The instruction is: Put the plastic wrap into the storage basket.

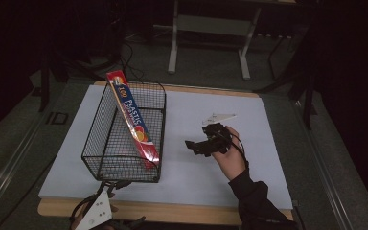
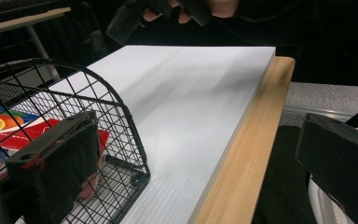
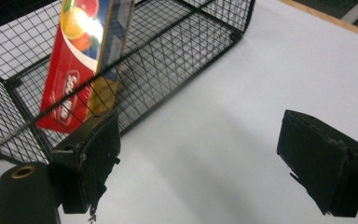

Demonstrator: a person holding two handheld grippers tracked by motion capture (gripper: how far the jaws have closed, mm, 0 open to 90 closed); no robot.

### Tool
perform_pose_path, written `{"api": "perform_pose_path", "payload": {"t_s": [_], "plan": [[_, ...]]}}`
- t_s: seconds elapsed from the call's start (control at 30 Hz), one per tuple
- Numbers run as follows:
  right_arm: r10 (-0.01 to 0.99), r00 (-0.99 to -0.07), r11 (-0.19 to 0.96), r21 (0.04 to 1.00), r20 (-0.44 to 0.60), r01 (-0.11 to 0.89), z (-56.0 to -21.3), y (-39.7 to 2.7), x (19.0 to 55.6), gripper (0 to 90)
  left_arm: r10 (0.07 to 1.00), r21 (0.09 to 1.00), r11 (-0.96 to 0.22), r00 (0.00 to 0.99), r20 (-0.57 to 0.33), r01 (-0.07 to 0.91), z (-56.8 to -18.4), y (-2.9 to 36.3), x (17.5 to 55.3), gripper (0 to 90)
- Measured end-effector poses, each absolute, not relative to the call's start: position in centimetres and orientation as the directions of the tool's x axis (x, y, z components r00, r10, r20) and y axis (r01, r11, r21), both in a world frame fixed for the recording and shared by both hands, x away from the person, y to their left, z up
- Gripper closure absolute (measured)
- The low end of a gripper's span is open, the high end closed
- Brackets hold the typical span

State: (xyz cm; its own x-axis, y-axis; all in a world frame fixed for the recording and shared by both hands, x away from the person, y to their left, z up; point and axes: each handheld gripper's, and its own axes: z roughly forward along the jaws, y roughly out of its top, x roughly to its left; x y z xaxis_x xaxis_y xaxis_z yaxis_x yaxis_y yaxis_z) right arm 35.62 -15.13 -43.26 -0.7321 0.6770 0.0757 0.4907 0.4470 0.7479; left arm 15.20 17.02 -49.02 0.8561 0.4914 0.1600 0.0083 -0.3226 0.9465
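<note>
The room around was dark, with a grey floor and the legs of a pale metal stand [image 1: 210, 40] behind the table. The table [image 1: 249, 213] had a wooden edge, and a white board [image 1: 211, 177] covered almost all of its top.

On the left part of the board stood a black wire basket [image 1: 106, 163]. Inside it a long red and blue box of plastic wrap [image 1: 133, 120] leaned in a slope: its lower end rested on the basket floor near the front right corner, and its upper end rose above the far rim at the left corner. In the right gripper view the same box [image 3: 77, 60] showed fruit pictures behind the wire wall of the basket [image 3: 186, 51].

The right gripper [image 1: 196, 144] was held in the person's hand [image 1: 230, 155] over the board, to the right of the basket and apart from it, pointing toward it. Its jaws were spread wide with nothing between them, only white board under them.

The left gripper [image 1: 112, 184] was at the near edge of the table, just in front of the basket's front right corner. In the left gripper view its jaws were also wide apart and empty; one jaw was close before the wire wall [image 2: 121, 121], but I could not tell if it touched it, and the other was past the wooden edge [image 2: 247, 154].
</note>
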Motion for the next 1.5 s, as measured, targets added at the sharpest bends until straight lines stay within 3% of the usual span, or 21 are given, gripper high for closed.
{"api": "perform_pose_path", "payload": {"t_s": [0.93, 1.07, 1.5], "plan": [[0.750, -0.658, 0.399, 0.745, 0.072, 0.535, -48.1, -21.7, 32.8, 13.5, 0.487, 0.943, -0.334, 0.858, 0.164, 0.009, -49.1, 17.0, 15.2, 0.2], [0.758, -0.652, 0.417, 0.754, 0.019, 0.507, -48.5, -22.4, 32.2, 13.5, 0.487, 0.942, -0.336, 0.858, 0.164, 0.010, -49.1, 16.9, 15.2, 0.2], [0.767, -0.639, 0.368, 0.776, 0.058, 0.512, -49.5, -24.5, 30.8, 13.5, 0.480, 0.940, -0.340, 0.862, 0.164, 0.010, -49.1, 16.9, 15.2, 0.2]]}}
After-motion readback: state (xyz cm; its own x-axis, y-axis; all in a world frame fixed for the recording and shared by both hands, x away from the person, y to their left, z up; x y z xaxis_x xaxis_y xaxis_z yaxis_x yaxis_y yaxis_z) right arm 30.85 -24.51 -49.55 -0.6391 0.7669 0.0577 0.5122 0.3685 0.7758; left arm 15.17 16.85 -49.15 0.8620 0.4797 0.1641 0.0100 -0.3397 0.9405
